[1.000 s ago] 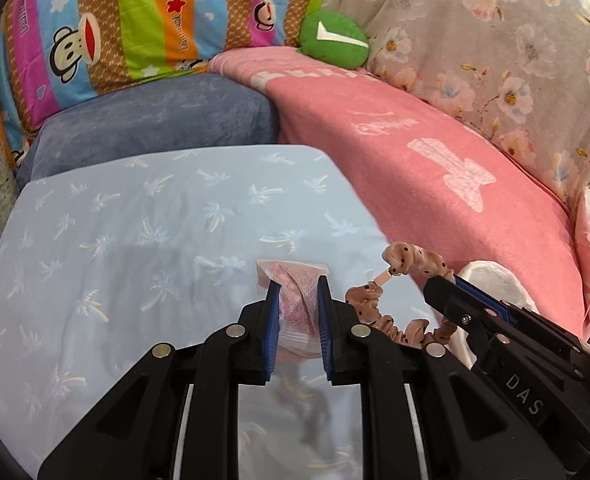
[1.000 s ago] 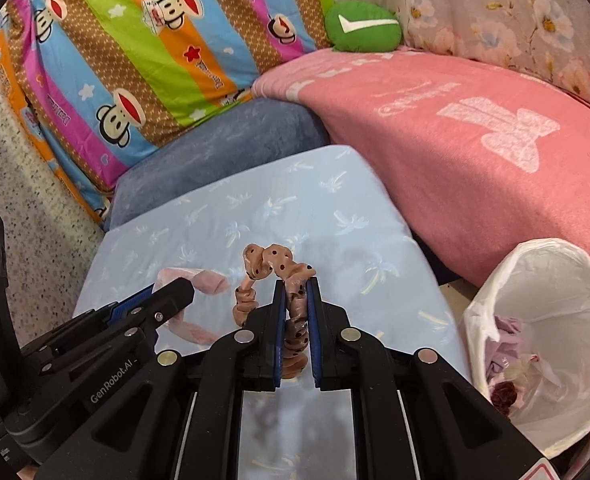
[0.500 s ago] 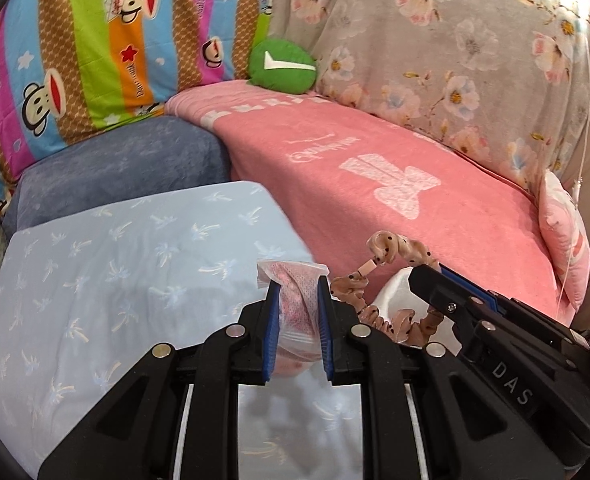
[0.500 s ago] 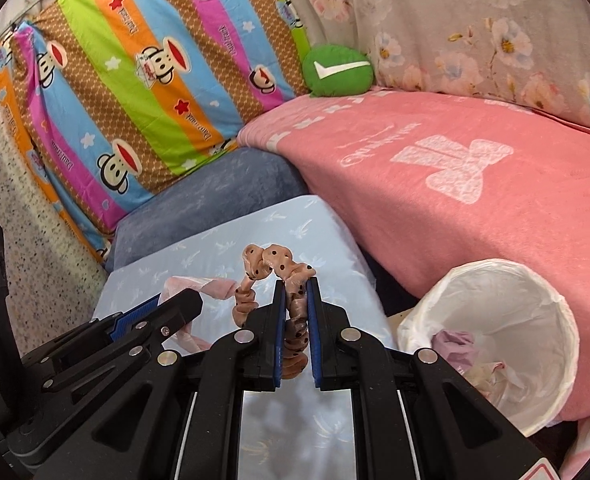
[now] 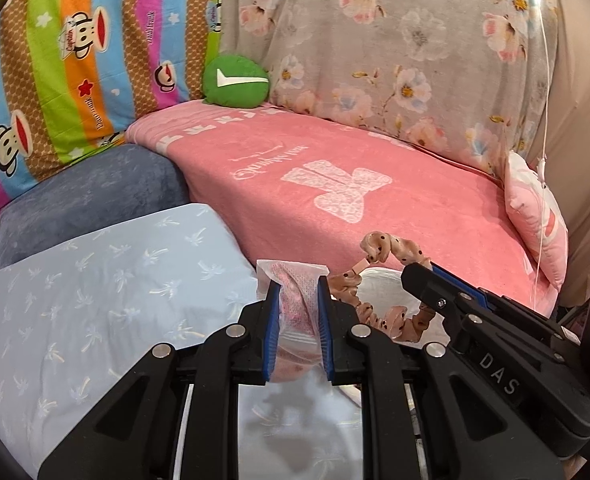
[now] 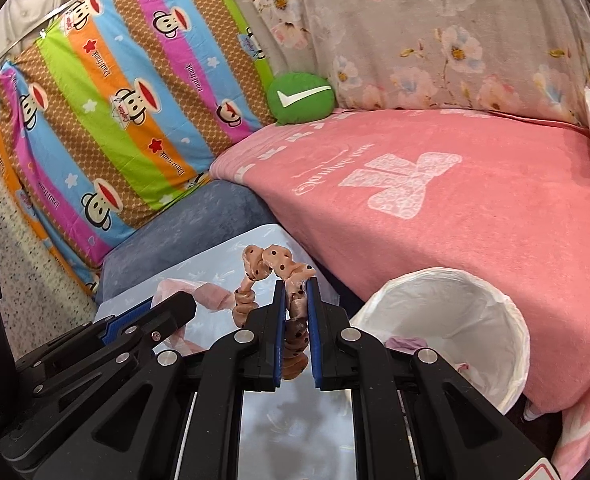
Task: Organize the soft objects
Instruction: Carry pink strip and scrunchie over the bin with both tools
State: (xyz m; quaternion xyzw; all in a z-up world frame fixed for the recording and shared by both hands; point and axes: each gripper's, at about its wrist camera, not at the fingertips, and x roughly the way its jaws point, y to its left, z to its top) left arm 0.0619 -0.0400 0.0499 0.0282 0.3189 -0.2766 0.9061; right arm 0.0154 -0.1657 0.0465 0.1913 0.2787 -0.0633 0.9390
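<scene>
Left tongs (image 5: 297, 298) clamp a pink packet in clear wrap (image 5: 295, 280), held above the pale blue cushion's (image 5: 95, 292) edge; right tongs (image 6: 295, 294) pinch a dotted tan scrunchie (image 6: 273, 262) beside the white-lined bin (image 6: 447, 312)

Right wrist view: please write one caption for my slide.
Right gripper holds a dotted scrunchie above the blue cushion, near a white-lined bin.

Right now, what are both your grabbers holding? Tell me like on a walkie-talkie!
Left gripper shut on pink packet. Right gripper shut on spotted scrunchie. White bin just right of it. Nothing in the way.
</scene>
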